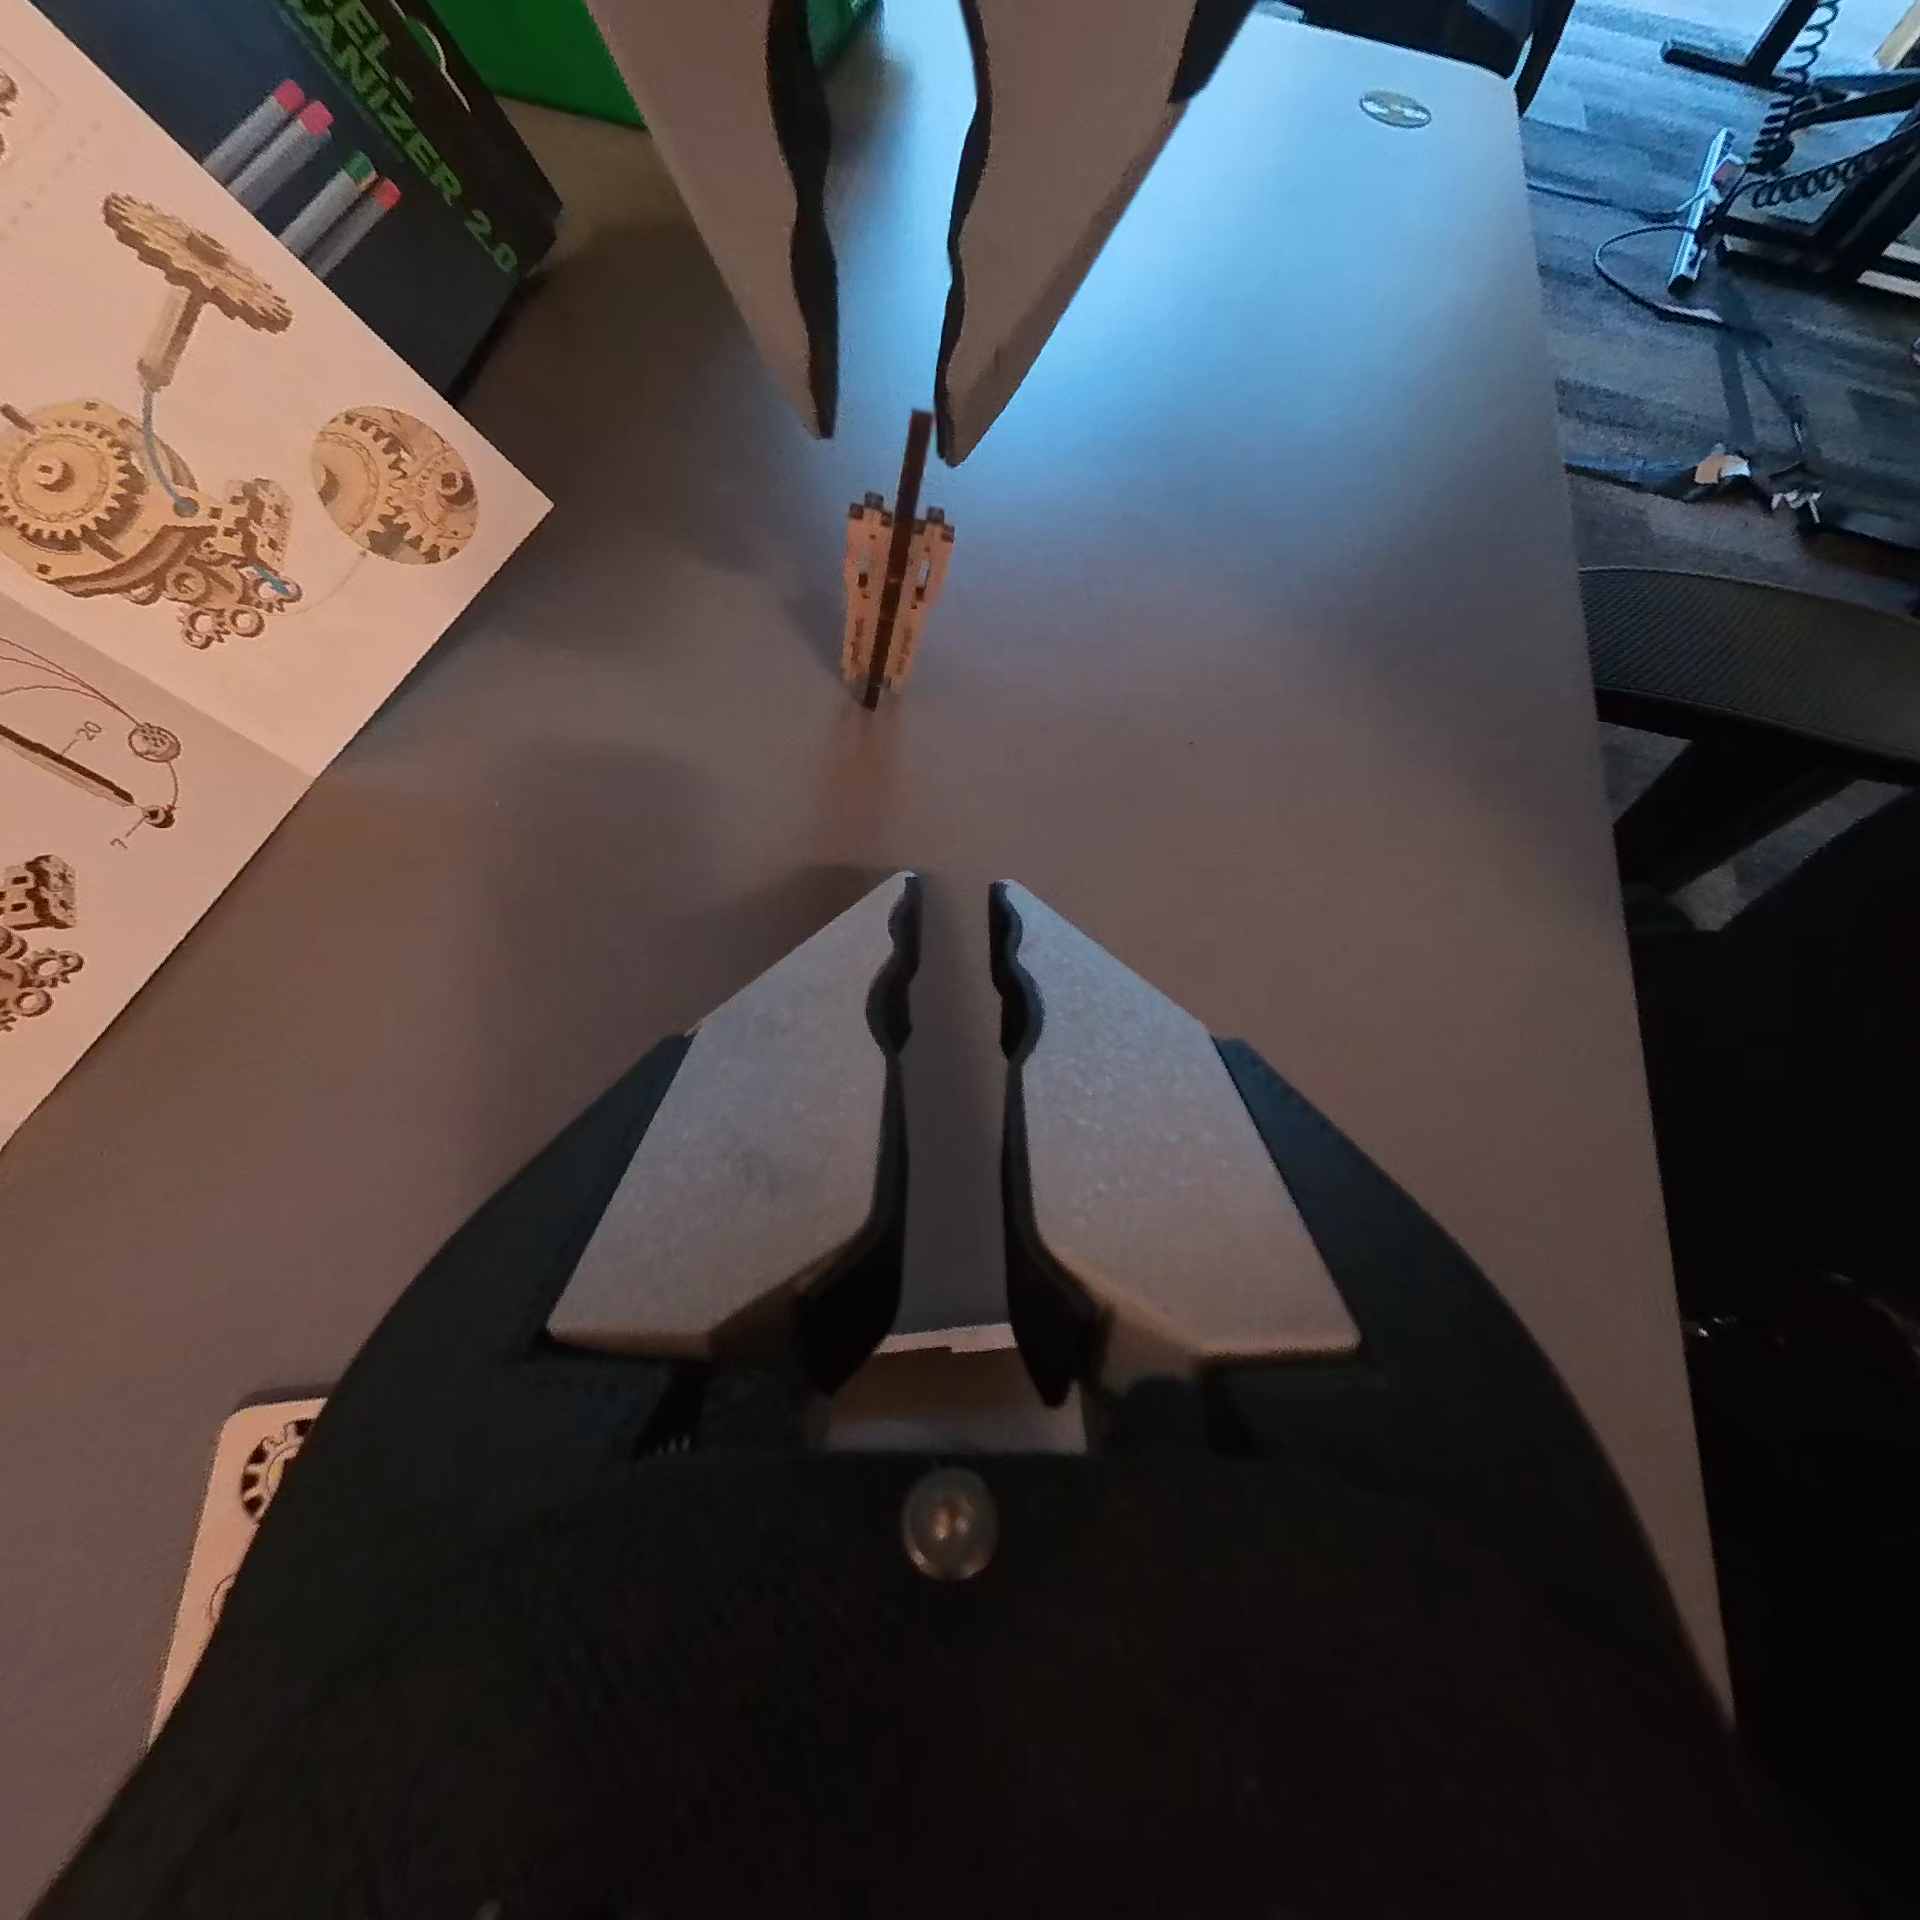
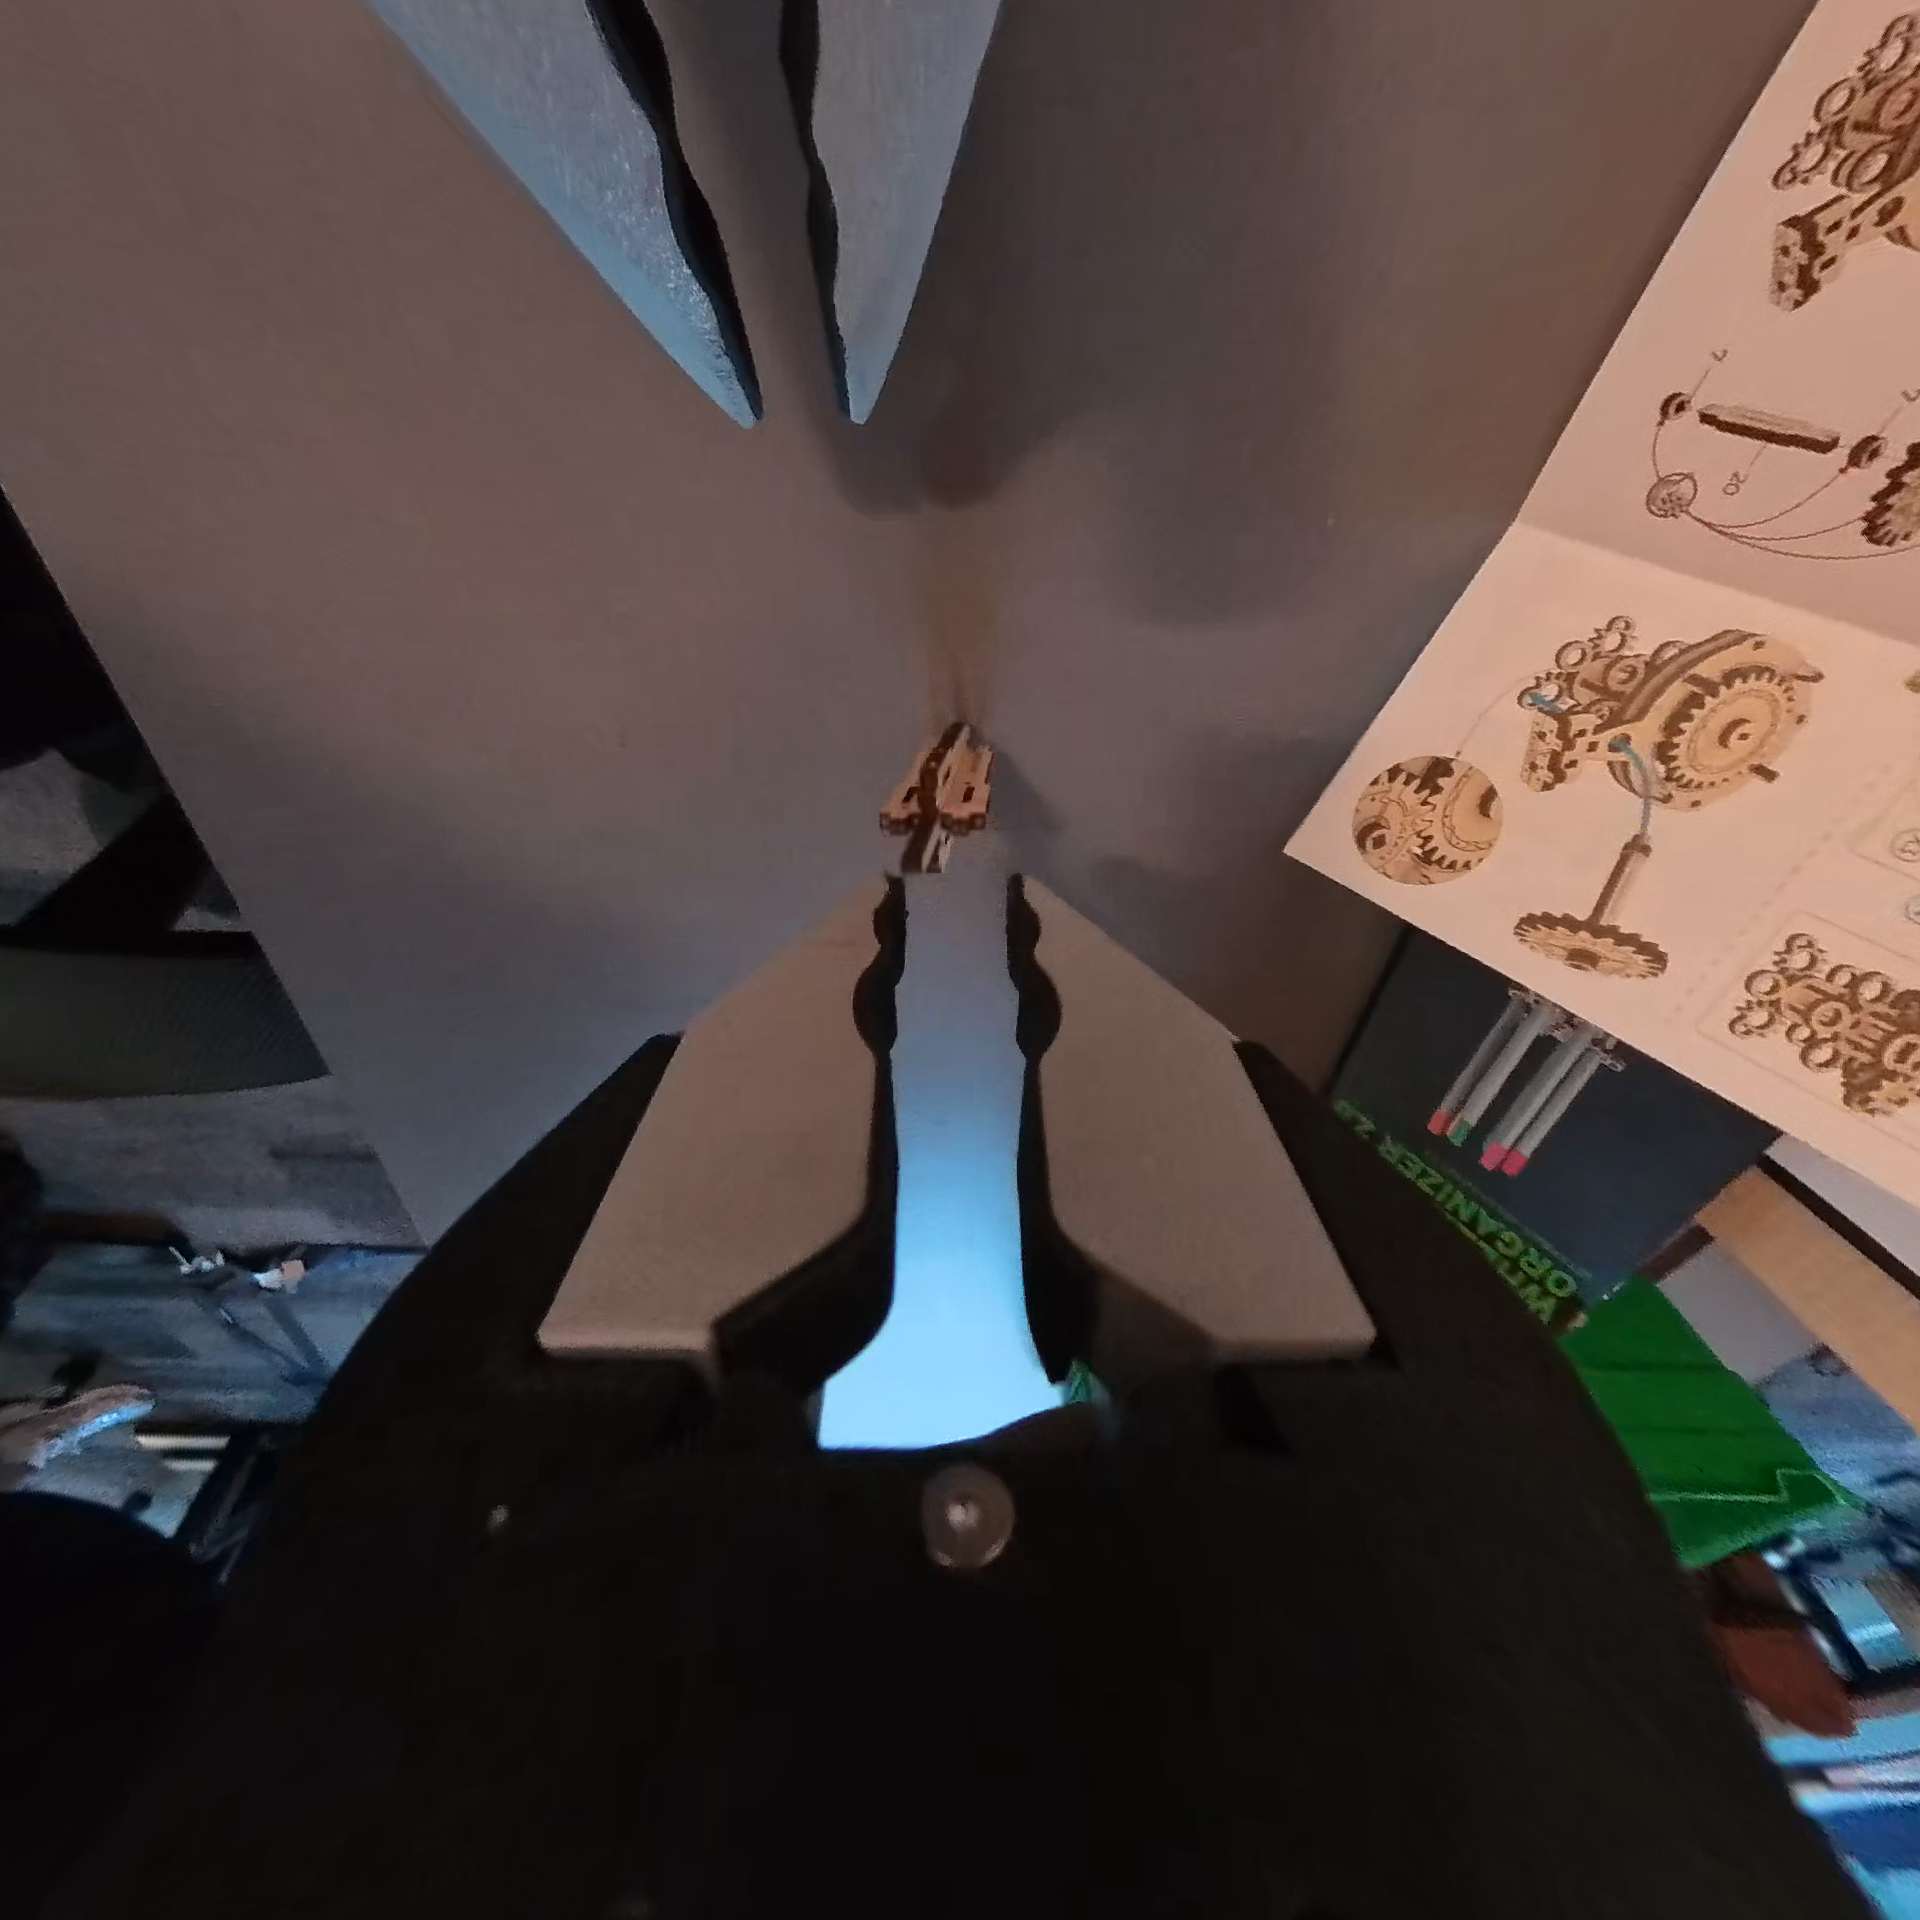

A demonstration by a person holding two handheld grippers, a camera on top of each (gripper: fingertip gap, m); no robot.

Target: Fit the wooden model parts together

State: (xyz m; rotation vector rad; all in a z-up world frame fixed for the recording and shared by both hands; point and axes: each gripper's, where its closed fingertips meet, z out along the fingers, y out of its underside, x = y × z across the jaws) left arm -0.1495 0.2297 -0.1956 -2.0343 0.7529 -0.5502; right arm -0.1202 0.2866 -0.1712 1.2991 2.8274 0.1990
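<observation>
A small wooden model assembly stands upright on the grey table, with a thin dark strip sticking up from its middle. My right gripper comes in from the far side, open, its tips just above the strip's top end and one tip close beside it. In the right wrist view the assembly sits just beyond my right gripper, which is open and holds nothing. My left gripper is a little short of the assembly, jaws slightly apart and empty. It also shows in the right wrist view.
A printed instruction sheet lies at the left, with a black box and a green box behind it. A pale laser-cut wooden sheet lies under my left gripper. The table edge and a dark chair are at the right. Some 8 cm of space lies between my two pairs of fingers.
</observation>
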